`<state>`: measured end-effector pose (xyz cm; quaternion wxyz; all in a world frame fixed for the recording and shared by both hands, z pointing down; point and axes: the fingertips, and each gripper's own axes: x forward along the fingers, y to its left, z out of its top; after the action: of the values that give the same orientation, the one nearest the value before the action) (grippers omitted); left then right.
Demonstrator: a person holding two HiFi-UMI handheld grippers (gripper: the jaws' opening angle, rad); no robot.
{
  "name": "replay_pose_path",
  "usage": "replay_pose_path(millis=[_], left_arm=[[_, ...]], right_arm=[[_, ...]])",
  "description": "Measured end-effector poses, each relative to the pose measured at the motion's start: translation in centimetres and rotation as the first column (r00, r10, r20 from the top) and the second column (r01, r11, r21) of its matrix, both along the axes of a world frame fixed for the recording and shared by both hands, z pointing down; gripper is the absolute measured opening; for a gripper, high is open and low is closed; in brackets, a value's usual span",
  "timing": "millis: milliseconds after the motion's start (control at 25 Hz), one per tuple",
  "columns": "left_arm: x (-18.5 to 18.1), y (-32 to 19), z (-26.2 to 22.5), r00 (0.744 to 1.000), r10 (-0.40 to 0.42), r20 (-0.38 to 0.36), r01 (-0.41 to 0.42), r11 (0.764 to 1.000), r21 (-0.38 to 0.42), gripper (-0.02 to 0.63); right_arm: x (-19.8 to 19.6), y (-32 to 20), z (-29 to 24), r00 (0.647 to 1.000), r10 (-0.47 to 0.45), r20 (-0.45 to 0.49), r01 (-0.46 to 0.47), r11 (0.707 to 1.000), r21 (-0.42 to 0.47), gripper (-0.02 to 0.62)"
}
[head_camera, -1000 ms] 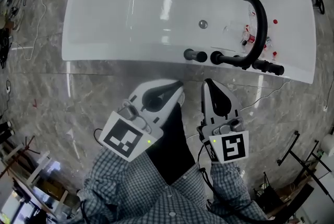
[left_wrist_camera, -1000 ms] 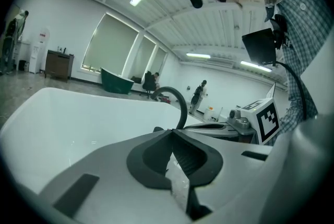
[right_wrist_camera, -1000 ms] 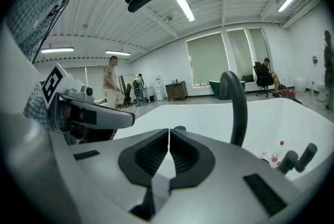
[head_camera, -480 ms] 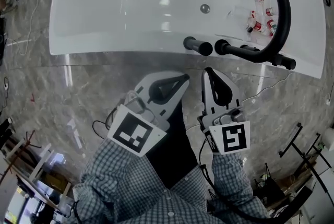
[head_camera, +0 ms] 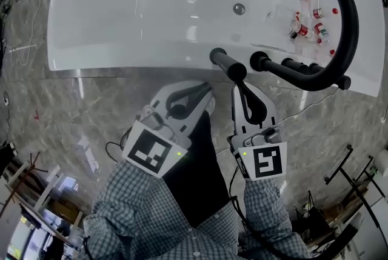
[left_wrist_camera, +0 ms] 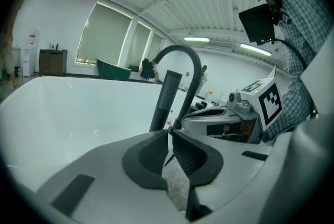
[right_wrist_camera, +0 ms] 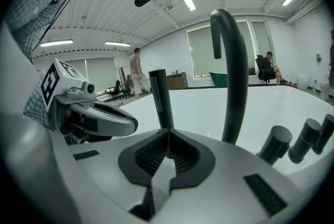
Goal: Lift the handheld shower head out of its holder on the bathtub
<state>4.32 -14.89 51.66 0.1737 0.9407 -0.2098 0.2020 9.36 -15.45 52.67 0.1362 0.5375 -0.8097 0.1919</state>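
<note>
**Approach step.** The shower head [head_camera: 228, 65] stands upright in its holder on the bathtub's [head_camera: 121, 59] near rim, right of centre, beside the curved spout [head_camera: 348, 28]. The left gripper [head_camera: 208, 95] and right gripper [head_camera: 240, 90], both clenched and empty, are nearer the rim than in the earlier frame. Next, probably: one gripper's jaws part around the handle.

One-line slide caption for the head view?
Shut and empty, the left tongs and right tongs face the shower head standing upright on the bathtub rim beside the arched faucet.
</note>
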Motion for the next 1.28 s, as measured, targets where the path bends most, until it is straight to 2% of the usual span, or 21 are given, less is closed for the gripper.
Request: replay_pose_path(millis=[200, 360, 520, 680, 720, 800, 960, 1280], left_arm=[[0.2, -0.9, 1.3, 1.000, 0.008, 0.014, -0.008, 1.000, -0.003, 0.011], [0.1, -1.2, 2.3, 0.996, 0.065, 0.067, -0.066, 0.997, 0.025, 0.017], [0.2, -1.9, 2.9, 0.993, 0.080, 0.091, -0.086, 0.994, 0.066, 0.120], [0.6, -2.5, 3.6, 0.992, 0.079, 0.100, -0.087, 0.994, 0.073, 0.133], [0.8, -2.7, 3.8, 0.991, 0.079, 0.105, -0.088, 0.993, 0.081, 0.133], [1.2, -2.8, 4.0, 0.989, 0.085, 0.118, -0.098, 0.990, 0.106, 0.133], [1.8, -2.8, 4.7, 0.984, 0.115, 0.135, -0.131, 0.985, 0.116, 0.138], [3.2, -3.6, 4.9, 0.981, 0.140, 0.136, -0.159, 0.976, 0.147, 0.178]], right_arm=[[-0.2, -0.7, 1.9, 0.999, -0.036, -0.015, 0.036, 0.999, -0.017, 0.020], [-0.6, -1.5, 2.8, 0.998, -0.053, -0.031, 0.053, 0.999, -0.004, 0.020], [-1.0, -1.9, 3.8, 0.994, -0.091, -0.066, 0.091, 0.996, -0.009, 0.020], [-1.1, -2.6, 4.5, 0.992, -0.094, -0.086, 0.093, 0.996, -0.013, 0.021], [-1.1, -2.7, 4.8, 0.991, -0.100, -0.092, 0.099, 0.995, -0.018, 0.029], [-1.4, -3.0, 5.5, 0.985, -0.129, -0.112, 0.127, 0.992, -0.026, 0.123], [-2.1, -3.2, 6.5, 0.965, -0.199, -0.171, 0.196, 0.980, -0.036, 0.129], [-2.7, -4.2, 7.4, 0.970, -0.186, -0.156, 0.182, 0.983, -0.038, 0.130]])
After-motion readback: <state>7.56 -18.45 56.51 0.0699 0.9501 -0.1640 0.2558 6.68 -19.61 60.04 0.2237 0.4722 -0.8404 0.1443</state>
